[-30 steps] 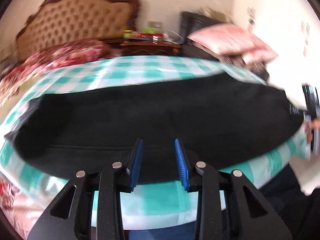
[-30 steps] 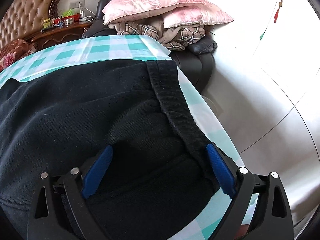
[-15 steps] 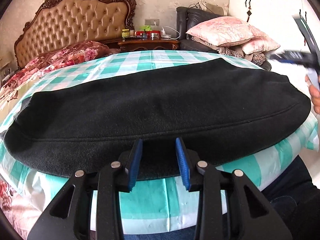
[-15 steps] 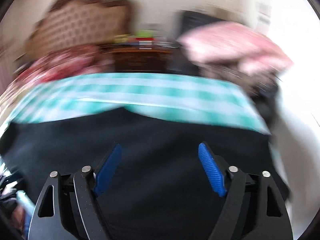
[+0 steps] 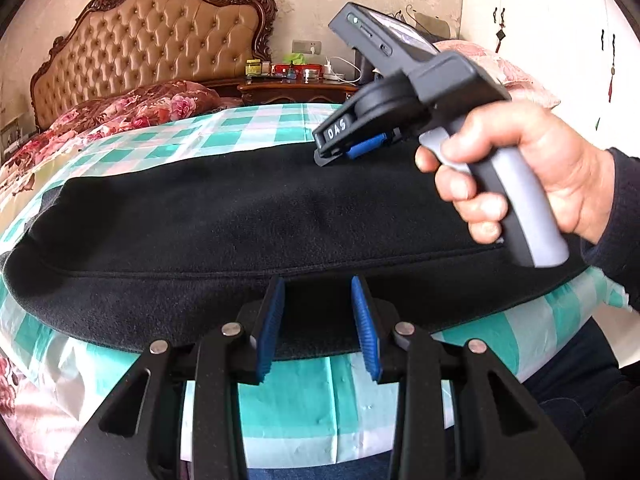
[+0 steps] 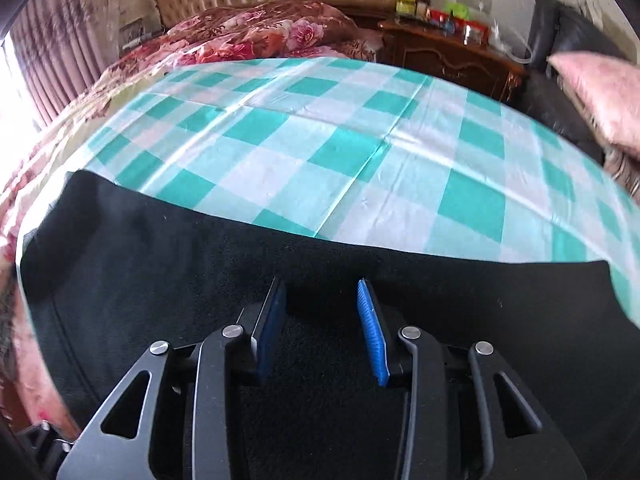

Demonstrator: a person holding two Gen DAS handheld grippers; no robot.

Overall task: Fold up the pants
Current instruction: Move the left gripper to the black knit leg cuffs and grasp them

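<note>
Pants: black pants (image 5: 248, 216) lie flat in a long band across the middle of the left wrist view, on a green-and-white checked sheet (image 5: 256, 128); they look already doubled leg on leg, a seam running along the lower edge; in the right wrist view they fill the lower half of the frame (image 6: 160, 280)
Left gripper: left gripper (image 5: 318, 322) sits at the bottom centre of its view, over the near hem; jaws parted with a plain gap, nothing between the blue pads
Right gripper: right gripper (image 6: 322, 328) is low in its own frame, over the cloth near the far edge; jaws released, holding nothing; in the left wrist view it shows at upper right (image 5: 360, 146), held by the right hand (image 5: 516, 172); touching the cloth or just above it, cannot tell
Risk, thin bite: pinching only the top layer would peel the legs apart; cause, pads closing too shallow on the edge
Risk, skew: the two ends lifted unevenly would fold crooked
Risk, sheet: the glossy sheet could be caught along with the hem and drag; cause, pads reaching past the cloth edge
Risk, blur: the right view is smeared at its right side, so edge position is uncertain
</note>
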